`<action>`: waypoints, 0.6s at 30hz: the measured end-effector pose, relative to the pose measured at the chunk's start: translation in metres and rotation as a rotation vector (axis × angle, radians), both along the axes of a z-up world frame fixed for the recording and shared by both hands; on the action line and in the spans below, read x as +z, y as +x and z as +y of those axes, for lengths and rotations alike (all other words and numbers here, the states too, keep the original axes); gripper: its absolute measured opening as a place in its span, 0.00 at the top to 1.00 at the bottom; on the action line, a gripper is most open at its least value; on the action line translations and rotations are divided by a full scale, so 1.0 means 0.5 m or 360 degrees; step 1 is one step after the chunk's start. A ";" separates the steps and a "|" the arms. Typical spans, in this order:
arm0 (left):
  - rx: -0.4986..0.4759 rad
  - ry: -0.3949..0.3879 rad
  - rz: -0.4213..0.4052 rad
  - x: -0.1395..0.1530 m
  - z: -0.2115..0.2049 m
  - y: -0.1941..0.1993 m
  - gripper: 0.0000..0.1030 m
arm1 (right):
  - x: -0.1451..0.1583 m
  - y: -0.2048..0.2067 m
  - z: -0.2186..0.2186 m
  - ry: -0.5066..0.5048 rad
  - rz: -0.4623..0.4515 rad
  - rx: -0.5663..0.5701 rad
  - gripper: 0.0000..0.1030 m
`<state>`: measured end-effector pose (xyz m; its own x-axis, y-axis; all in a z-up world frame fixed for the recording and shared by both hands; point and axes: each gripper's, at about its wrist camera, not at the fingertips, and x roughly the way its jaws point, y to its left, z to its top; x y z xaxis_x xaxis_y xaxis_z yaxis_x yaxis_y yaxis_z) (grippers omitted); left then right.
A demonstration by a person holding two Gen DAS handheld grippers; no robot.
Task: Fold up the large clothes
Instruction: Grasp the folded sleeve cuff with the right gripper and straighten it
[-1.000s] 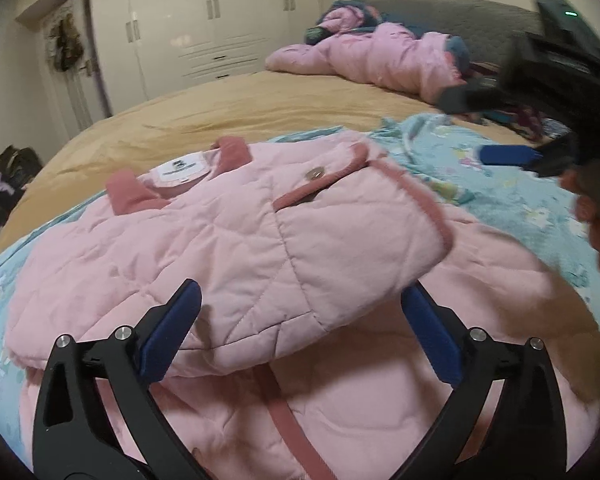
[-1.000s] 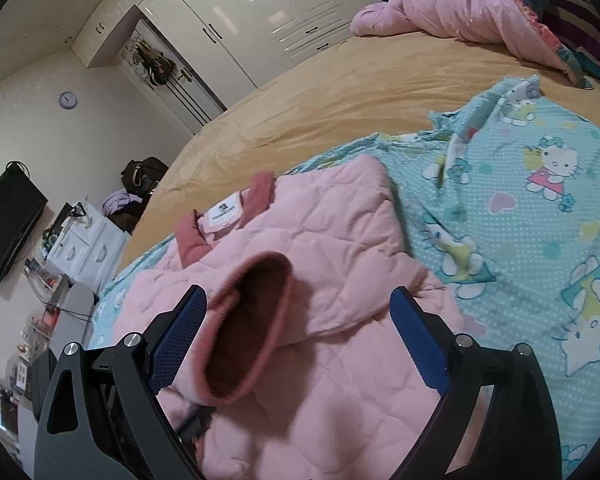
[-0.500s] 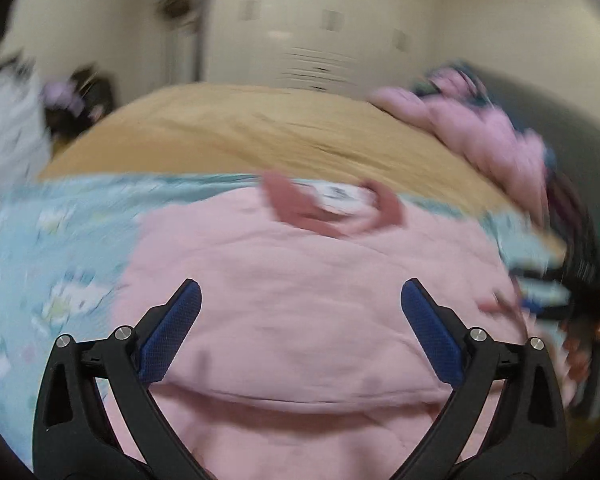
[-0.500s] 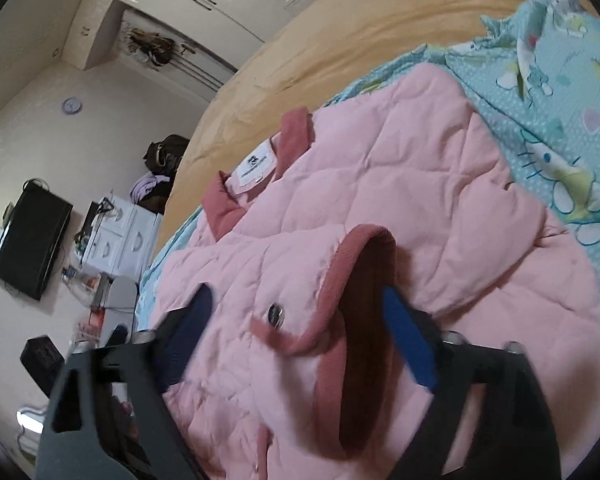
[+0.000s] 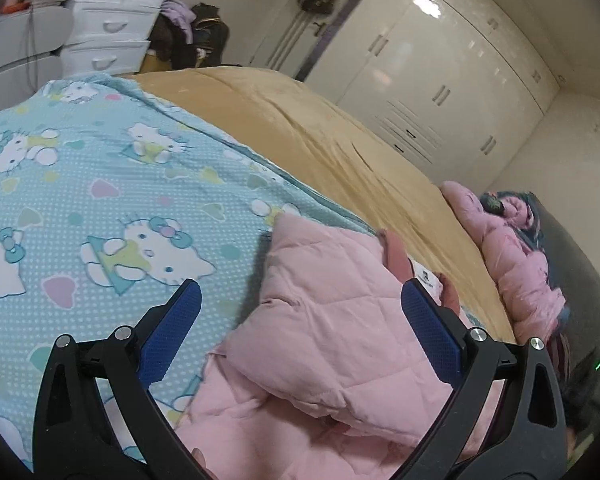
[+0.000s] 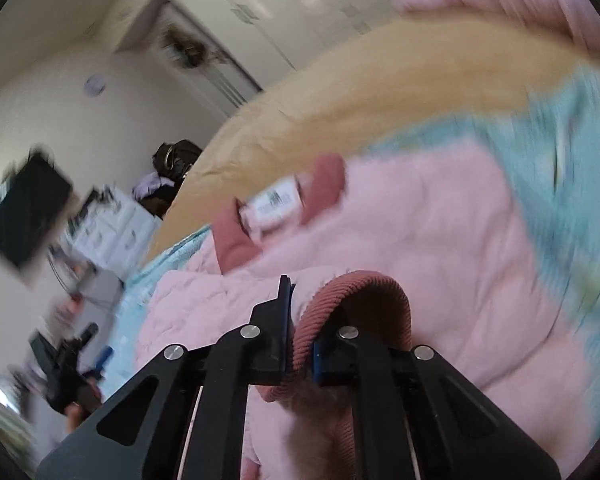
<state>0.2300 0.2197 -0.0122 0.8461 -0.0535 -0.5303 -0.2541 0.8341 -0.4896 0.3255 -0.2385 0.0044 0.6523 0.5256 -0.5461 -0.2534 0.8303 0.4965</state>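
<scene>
A pink quilted jacket (image 5: 332, 336) with a dusty-rose collar and white label (image 6: 274, 202) lies partly folded on a blue cartoon-cat sheet (image 5: 80, 184). My left gripper (image 5: 300, 328) is open and empty, hovering over the jacket's left shoulder corner. My right gripper (image 6: 300, 344) is shut on the jacket's dusty-rose ribbed sleeve cuff (image 6: 360, 292), held above the jacket body (image 6: 440, 248). The left gripper also shows small and blurred at the lower left of the right wrist view (image 6: 84, 356).
The sheet lies on a tan bedspread (image 5: 308, 132). A pile of pink clothes (image 5: 512, 252) sits at the bed's far end. White wardrobes (image 5: 440, 80) line the wall; white drawers (image 5: 108, 16) and dark bags (image 5: 196, 36) stand beside the bed.
My right gripper went from open to shut on the sleeve cuff. My left gripper swung left, from over the jacket's middle to its left shoulder edge, staying open.
</scene>
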 end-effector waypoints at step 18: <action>-0.0378 0.0466 0.0125 -0.039 -0.198 0.063 0.09 | 0.012 0.066 0.027 -0.0303 -0.0181 -0.0042 0.93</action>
<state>0.2616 0.1208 -0.0320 0.7845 -0.0798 -0.6150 -0.0643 0.9759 -0.2087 0.3583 -0.2252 0.0102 0.7277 0.4019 -0.5558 -0.2757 0.9134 0.2996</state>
